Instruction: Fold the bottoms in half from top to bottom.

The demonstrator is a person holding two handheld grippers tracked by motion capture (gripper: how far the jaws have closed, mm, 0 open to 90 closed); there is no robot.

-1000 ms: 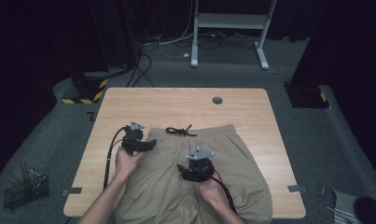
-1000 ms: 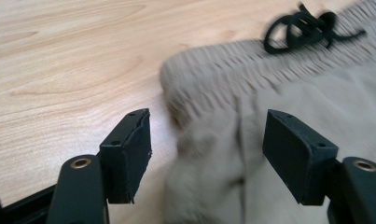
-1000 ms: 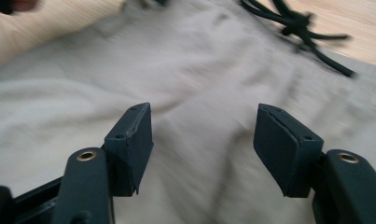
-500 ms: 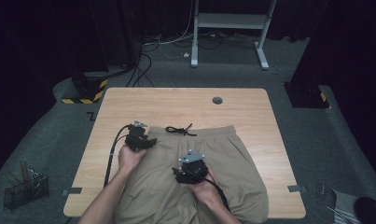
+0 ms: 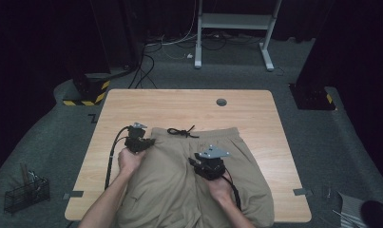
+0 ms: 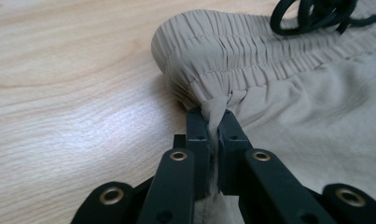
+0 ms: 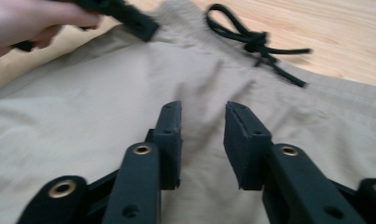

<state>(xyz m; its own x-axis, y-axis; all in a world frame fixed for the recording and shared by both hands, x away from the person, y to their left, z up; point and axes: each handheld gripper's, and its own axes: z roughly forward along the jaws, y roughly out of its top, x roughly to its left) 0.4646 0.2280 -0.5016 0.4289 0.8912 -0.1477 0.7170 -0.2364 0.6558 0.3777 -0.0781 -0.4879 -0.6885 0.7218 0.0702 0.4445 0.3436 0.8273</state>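
Observation:
Khaki shorts [image 5: 179, 175] lie flat on the wooden table [image 5: 255, 114], waistband away from me, with a black drawstring [image 5: 182, 131] tied in a bow at its middle. My left gripper [image 5: 148, 141] is at the waistband's left corner. In the left gripper view that gripper [image 6: 216, 116] is shut on a pinch of fabric just below the gathered waistband [image 6: 232, 51]. My right gripper [image 5: 196, 161] hovers over the middle of the shorts. In the right gripper view it [image 7: 203, 109] is open above smooth cloth, facing the drawstring [image 7: 251, 39] and the left gripper [image 7: 129, 18].
A round cable hole [image 5: 221, 101] sits near the table's far edge. On the floor stand a wire basket [image 5: 25, 192] at the left, a yellow-and-black striped base [image 5: 87, 92] and a white desk frame [image 5: 236, 21] with cables behind.
The right gripper drifted left, then back to the right and slightly forward over the shorts. The left gripper has barely moved and keeps its hold at the waistband corner.

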